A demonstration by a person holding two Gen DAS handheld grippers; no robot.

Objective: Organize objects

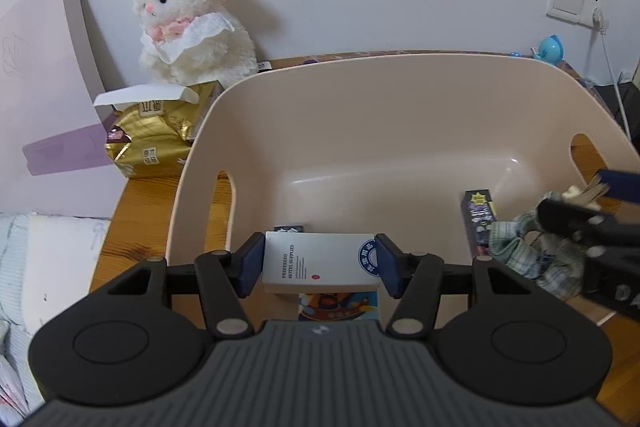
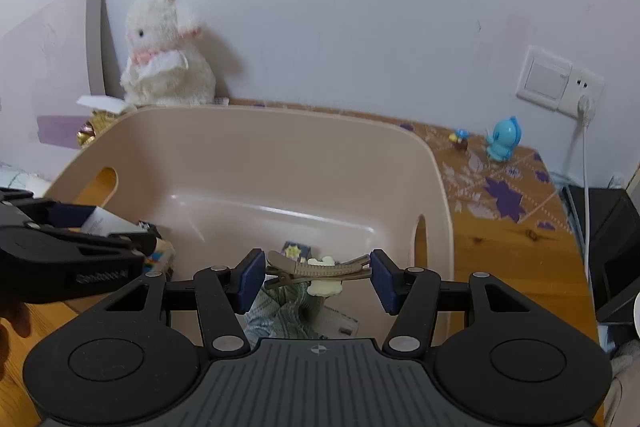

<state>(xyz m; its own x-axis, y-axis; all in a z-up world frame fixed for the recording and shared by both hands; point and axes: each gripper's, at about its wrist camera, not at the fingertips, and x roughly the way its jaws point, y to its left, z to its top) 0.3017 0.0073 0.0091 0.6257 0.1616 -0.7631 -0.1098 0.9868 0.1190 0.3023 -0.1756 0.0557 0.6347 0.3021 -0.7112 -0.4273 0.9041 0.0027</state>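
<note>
Left claw (image 1: pixel 319 264) grips white box (image 1: pixel 320 261).

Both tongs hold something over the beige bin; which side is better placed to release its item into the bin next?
Probably the left. The left tongs grip the white box above the beige bin's open floor. The right tongs hold a hair clip by the near right corner, over a green cloth.

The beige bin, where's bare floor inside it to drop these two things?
The beige bin has bare floor along its far wall and in the middle. The near edge is crowded: purple box, checked cloth, picture card.
</note>
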